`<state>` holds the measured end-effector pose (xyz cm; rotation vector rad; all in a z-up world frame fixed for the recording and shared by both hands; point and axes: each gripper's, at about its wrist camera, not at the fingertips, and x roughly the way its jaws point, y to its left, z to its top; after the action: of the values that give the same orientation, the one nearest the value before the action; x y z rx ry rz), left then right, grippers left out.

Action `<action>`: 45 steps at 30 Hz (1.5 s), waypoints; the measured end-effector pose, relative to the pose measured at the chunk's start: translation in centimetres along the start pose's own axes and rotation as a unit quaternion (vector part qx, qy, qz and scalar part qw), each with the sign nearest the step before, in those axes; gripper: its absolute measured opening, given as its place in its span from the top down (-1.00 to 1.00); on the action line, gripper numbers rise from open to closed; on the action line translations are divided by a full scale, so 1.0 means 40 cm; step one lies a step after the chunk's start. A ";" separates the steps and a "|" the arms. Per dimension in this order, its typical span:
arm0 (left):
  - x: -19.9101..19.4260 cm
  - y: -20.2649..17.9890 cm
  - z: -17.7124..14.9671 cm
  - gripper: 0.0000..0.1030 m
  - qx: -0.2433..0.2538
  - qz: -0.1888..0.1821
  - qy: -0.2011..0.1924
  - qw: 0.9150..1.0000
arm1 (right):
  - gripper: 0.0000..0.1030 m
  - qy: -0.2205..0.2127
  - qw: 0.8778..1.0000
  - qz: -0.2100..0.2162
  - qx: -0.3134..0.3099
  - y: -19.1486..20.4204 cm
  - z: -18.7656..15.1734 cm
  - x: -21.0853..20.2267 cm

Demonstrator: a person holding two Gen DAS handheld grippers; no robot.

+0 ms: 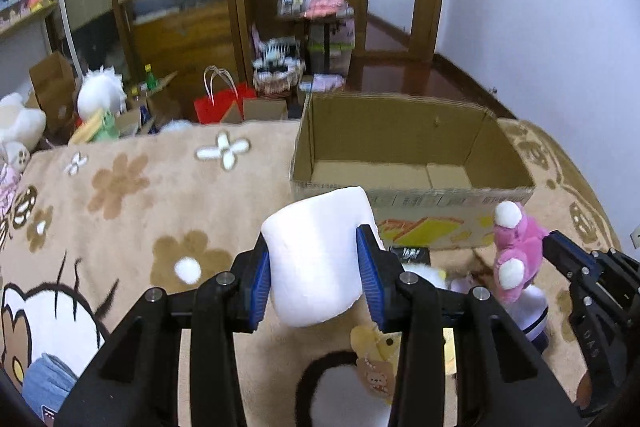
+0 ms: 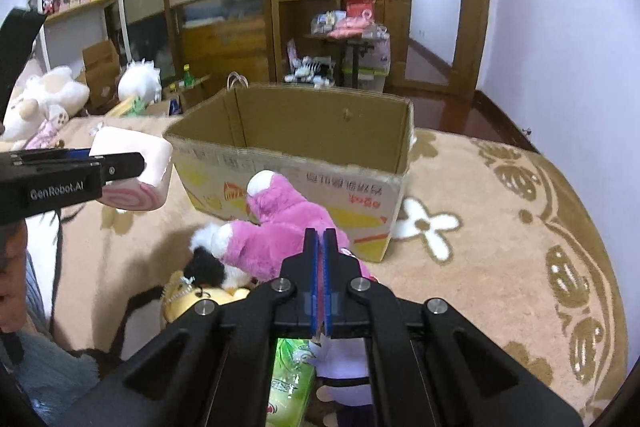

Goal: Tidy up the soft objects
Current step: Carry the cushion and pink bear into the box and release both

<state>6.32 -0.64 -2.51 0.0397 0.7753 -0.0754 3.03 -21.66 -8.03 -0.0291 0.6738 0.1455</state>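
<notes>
A white roll-cake plush (image 1: pixel 320 219) with a pink swirl end (image 2: pixel 132 197) is lifted off the blanket, and my left gripper (image 1: pixel 314 239) is shut on its sides. A pink plush bear (image 2: pixel 276 227) with white paws hangs from my right gripper (image 2: pixel 320 233), whose blue pads pinch a fold of its fur. In the left wrist view the bear (image 1: pixel 516 255) dangles to the right of the roll, in front of an open, empty cardboard box (image 1: pixel 400 99). Below both grippers lies a pile of small plush toys (image 2: pixel 208 267).
Everything rests on a beige flower-patterned blanket (image 1: pixel 132 195). A green packet (image 2: pixel 290 379) lies under the right gripper. White plush toys (image 2: pixel 44 99), boxes and a red bag (image 1: pixel 218 107) crowd the floor beyond the blanket's far left edge. Shelves and a doorway stand behind.
</notes>
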 end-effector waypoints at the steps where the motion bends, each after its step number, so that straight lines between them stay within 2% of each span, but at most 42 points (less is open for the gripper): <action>1: -0.010 -0.002 0.004 0.26 0.002 -0.002 -0.011 1.000 | 0.95 -0.008 1.000 -0.002 0.003 -0.003 0.006 -0.014; 6: -0.043 -0.022 0.026 0.26 0.023 -0.004 -0.053 0.998 | 0.95 -0.046 0.999 -0.001 0.015 -0.020 0.043 -0.076; 11: -0.049 -0.043 0.056 0.26 0.035 -0.011 -0.075 0.997 | 0.95 -0.075 0.997 0.001 0.018 -0.027 0.089 -0.105; 23: 0.001 -0.094 0.174 0.26 0.079 0.000 -0.115 0.990 | 0.95 -0.102 0.995 0.005 0.001 -0.048 0.202 -0.052; 27: 0.058 -0.086 0.199 0.26 0.074 0.002 -0.101 0.992 | 0.95 -0.106 0.994 0.009 0.001 -0.053 0.229 -0.013; 30: 0.106 -0.077 0.209 0.25 0.060 -0.013 -0.077 0.995 | 0.95 -0.100 0.995 0.016 0.001 -0.061 0.240 0.028; 36: 0.195 -0.084 0.205 0.22 0.060 -0.024 -0.040 0.997 | 0.95 -0.069 0.997 0.038 0.016 -0.081 0.227 0.118; 42: 0.235 -0.097 0.177 0.10 0.070 -0.032 -0.018 0.997 | 0.94 -0.048 0.996 0.067 0.044 -0.112 0.204 0.169; 45: 0.241 -0.107 0.167 0.06 0.077 -0.030 -0.009 0.997 | 0.94 -0.040 0.996 0.063 0.043 -0.113 0.194 0.183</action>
<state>17.48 -5.85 -4.52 0.1607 0.7512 -0.1925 14.11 -24.64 -6.63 0.1008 0.6015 0.2373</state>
